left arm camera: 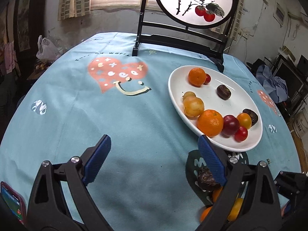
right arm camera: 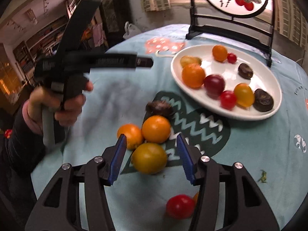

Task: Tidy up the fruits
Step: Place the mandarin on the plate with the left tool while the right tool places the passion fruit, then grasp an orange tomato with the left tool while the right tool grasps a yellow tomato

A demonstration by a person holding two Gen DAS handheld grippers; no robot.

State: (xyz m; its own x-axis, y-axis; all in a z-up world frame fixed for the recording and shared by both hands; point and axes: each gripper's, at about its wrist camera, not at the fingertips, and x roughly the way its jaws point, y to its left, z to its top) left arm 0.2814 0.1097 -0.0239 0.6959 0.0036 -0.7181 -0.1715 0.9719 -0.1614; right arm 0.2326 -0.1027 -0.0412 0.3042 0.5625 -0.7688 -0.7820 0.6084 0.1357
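Note:
A white oval plate (left arm camera: 173, 88) (right arm camera: 269, 80) holds several fruits: oranges, yellow and red tomatoes and dark wrinkled fruits. My left gripper (left arm camera: 154, 142) is open and empty above the blue cloth, its right finger just short of the plate's near rim. My right gripper (right arm camera: 152, 140) is open around a yellow fruit (right arm camera: 149, 160) on the cloth. Two orange fruits (right arm camera: 156, 129) and a dark fruit (right arm camera: 158, 107) lie just beyond it. A red tomato (right arm camera: 180, 207) lies under my right finger. The left gripper, blurred, also shows in the right wrist view (right arm camera: 92, 61).
A black wooden stand with a round painted screen (left arm camera: 194, 2) stands at the table's far side behind the plate. A phone (left arm camera: 11, 200) lies at the near left edge. A small green stem (right arm camera: 262, 177) lies on the cloth at the right.

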